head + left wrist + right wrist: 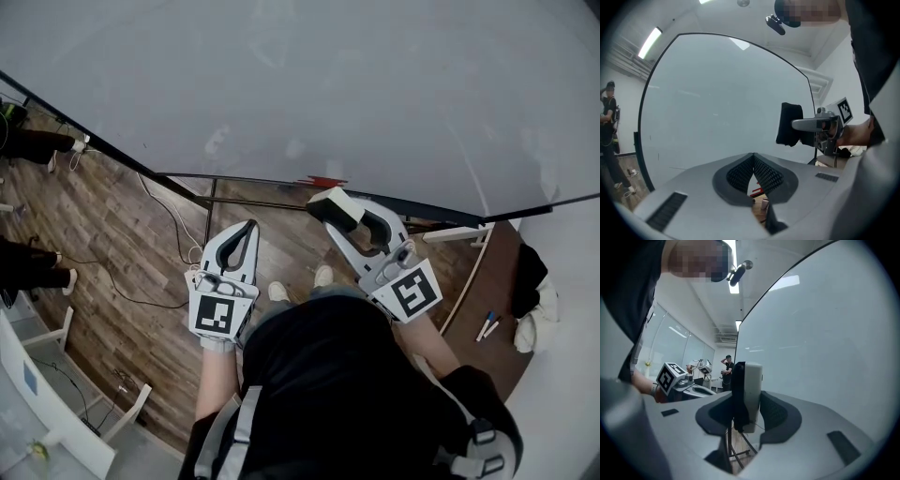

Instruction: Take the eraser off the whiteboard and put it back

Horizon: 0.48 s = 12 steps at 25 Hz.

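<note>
The eraser (333, 203), a white block with a black felt face, is off the whiteboard (328, 84) and clamped between the jaws of my right gripper (351, 219). It hangs just in front of the board's lower edge. In the right gripper view the eraser (749, 394) stands on edge between the pads, with the whiteboard (825, 343) close on the right. My left gripper (249, 228) is to the left, its tips together and empty. The left gripper view shows its shut jaws (753, 155) facing the whiteboard (717, 103), with the eraser (790, 124) and right gripper (825, 127) off to the right.
The board stands on a dark metal frame (211, 202) over a wooden floor with cables (169, 220). A brown table (497, 281) at the right carries markers (487, 325). People stand at the left (33, 267). White frames (56, 412) sit at the lower left.
</note>
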Each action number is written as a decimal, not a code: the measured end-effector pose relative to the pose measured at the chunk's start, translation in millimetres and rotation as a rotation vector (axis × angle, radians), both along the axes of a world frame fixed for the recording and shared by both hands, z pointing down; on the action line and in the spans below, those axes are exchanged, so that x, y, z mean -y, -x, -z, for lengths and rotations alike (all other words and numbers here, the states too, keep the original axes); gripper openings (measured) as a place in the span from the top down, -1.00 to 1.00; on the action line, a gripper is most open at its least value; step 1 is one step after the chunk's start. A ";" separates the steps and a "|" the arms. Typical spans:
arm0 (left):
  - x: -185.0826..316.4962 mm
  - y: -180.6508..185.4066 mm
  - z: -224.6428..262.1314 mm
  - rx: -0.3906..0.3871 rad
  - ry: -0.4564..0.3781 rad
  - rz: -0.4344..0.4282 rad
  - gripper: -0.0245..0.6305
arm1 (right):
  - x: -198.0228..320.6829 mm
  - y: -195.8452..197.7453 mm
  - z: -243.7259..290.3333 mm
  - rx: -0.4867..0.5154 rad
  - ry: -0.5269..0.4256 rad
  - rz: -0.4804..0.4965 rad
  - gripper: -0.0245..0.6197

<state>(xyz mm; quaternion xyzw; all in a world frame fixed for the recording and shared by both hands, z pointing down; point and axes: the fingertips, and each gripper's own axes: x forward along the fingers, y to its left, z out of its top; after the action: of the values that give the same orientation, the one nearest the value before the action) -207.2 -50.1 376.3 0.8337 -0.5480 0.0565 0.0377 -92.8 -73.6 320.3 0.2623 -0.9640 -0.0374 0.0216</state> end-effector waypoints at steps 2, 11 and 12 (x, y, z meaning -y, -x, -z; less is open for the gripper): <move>-3.9 7.4 1.3 -0.002 -0.004 0.017 0.90 | -6.1 11.3 7.5 -0.005 -0.035 0.025 0.43; -16.6 29.8 3.6 0.004 -0.015 0.074 0.90 | -27.8 41.4 13.9 -0.039 -0.088 0.122 0.43; -17.5 31.6 3.8 0.004 -0.014 0.078 0.90 | -29.3 43.6 13.8 -0.042 -0.090 0.131 0.43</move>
<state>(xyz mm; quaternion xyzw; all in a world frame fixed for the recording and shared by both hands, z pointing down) -238.8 -32.6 372.5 0.8120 -0.5804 0.0527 0.0328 -136.4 -44.3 306.6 0.1987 -0.9757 -0.0876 0.0277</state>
